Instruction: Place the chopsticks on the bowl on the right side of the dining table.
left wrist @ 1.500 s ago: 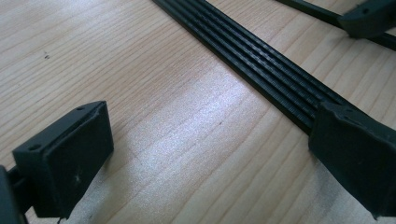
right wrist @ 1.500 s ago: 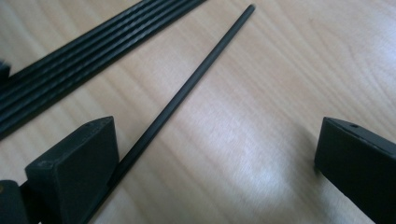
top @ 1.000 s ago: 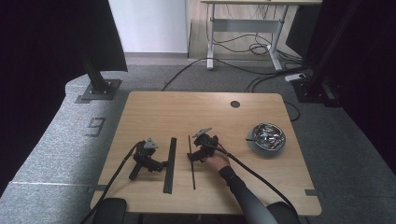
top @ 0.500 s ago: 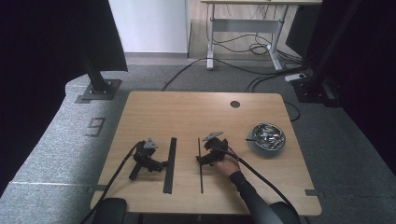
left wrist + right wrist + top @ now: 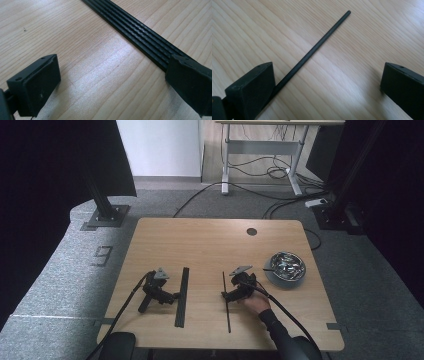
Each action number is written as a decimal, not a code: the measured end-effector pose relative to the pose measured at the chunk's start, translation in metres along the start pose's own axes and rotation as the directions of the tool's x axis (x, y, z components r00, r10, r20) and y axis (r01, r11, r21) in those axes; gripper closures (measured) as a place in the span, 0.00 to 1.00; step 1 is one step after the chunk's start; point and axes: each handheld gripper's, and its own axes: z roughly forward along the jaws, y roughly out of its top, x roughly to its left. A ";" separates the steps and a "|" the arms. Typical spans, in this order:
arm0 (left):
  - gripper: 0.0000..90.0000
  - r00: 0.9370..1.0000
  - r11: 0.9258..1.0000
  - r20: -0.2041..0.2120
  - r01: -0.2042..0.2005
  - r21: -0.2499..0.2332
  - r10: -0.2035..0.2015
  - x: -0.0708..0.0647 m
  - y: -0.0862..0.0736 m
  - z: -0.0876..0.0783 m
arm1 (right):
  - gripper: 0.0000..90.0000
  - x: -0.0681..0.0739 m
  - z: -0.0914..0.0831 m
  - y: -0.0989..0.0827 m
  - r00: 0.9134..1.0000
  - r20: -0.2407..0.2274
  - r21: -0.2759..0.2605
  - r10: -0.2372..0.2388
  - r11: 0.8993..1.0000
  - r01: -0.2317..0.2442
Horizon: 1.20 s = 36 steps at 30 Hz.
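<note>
Wooden table (image 5: 210,245): thin rod (image 5: 312,50) passes beside the splayed right tongs (image 5: 324,87)

Wide-apart gripper (image 5: 110,82) beside ribbed black strip (image 5: 140,37)

On the wooden tabletop (image 5: 210,240) we see a ribbed black strip (image 5: 182,296) beside the left tool (image 5: 172,296), a thin rod (image 5: 225,301) under the right tool (image 5: 226,295), and a metal bowl (image 5: 285,268) beyond.

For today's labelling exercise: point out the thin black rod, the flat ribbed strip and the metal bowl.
thin black rod (image 5: 317,46): right gripper view, middle of its shaft.
flat ribbed strip (image 5: 140,35): left gripper view, its grooved top face.
metal bowl (image 5: 285,265): high view, shiny inside near the middle.
</note>
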 end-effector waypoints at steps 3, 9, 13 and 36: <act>0.00 1.000 1.000 0.000 0.000 0.000 0.000 0.000 0.000 0.000 | 0.04 -0.005 -0.007 -0.006 1.000 0.010 0.004 0.011 1.000 -0.011; 0.00 1.000 1.000 0.000 -0.001 0.000 0.001 0.000 0.000 0.000 | 0.26 -0.017 -0.023 -0.018 1.000 0.016 -0.003 0.024 1.000 -0.024; 0.00 1.000 1.000 0.000 -0.001 0.000 0.001 0.000 0.000 0.000 | 0.41 -0.023 -0.032 -0.024 1.000 0.015 0.000 0.025 1.000 -0.025; 0.00 1.000 1.000 0.000 -0.001 0.001 0.001 0.000 0.000 0.000 | 0.90 -0.044 -0.063 -0.050 1.000 -0.006 0.060 0.018 0.998 -0.018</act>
